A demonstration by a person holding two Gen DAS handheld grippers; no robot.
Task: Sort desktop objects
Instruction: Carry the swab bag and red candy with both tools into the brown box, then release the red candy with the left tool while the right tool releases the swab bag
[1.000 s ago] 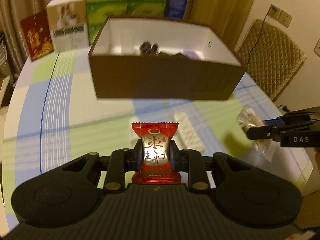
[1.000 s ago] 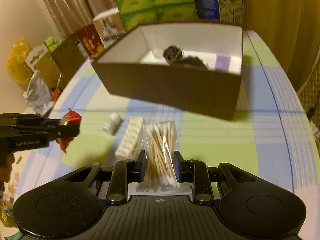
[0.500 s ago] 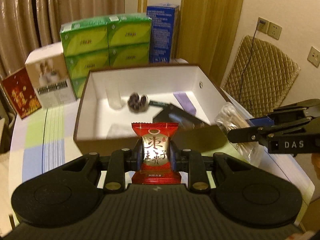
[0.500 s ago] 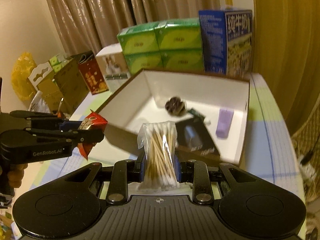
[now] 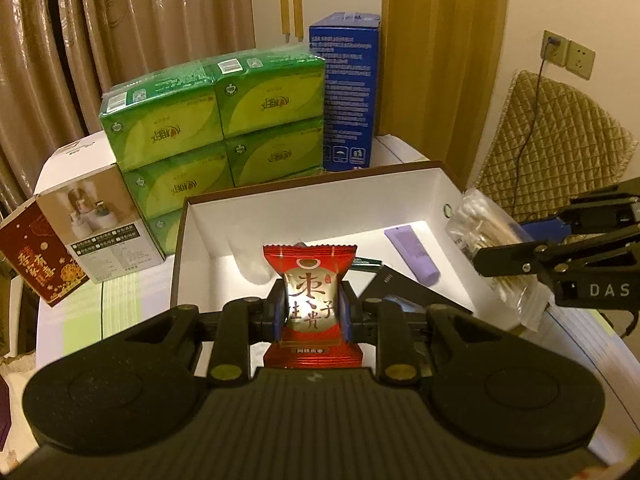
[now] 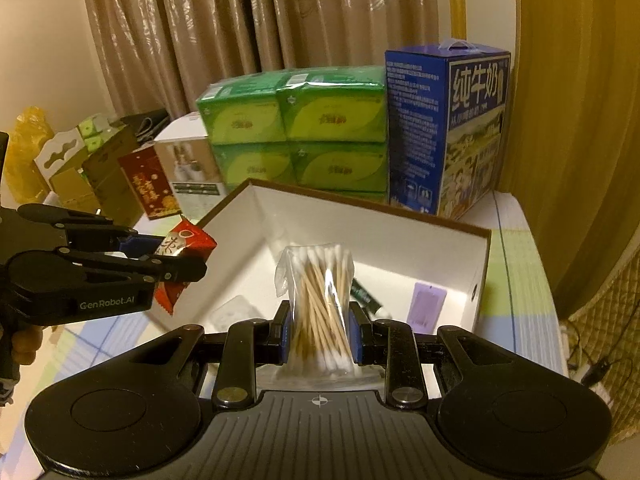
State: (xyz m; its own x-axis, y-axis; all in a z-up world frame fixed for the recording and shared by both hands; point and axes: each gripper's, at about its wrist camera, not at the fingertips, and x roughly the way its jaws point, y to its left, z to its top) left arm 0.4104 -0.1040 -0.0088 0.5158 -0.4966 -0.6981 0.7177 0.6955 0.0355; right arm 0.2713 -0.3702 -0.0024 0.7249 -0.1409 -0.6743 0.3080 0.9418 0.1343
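Both loads have been carried up from the desk to over the brown box. The red snack packet is clamped in the left tongs, the cotton-swab bag in the right tongs. Release seems next. Green tissue packs stand at twelve o'clock before curtains.

A lived-in home room under warm lamplight. Long beige curtains hang behind a table with a pastel plaid cloth, stacked green tissue packs, a blue milk carton box and a quilted chair back by a wall socket.
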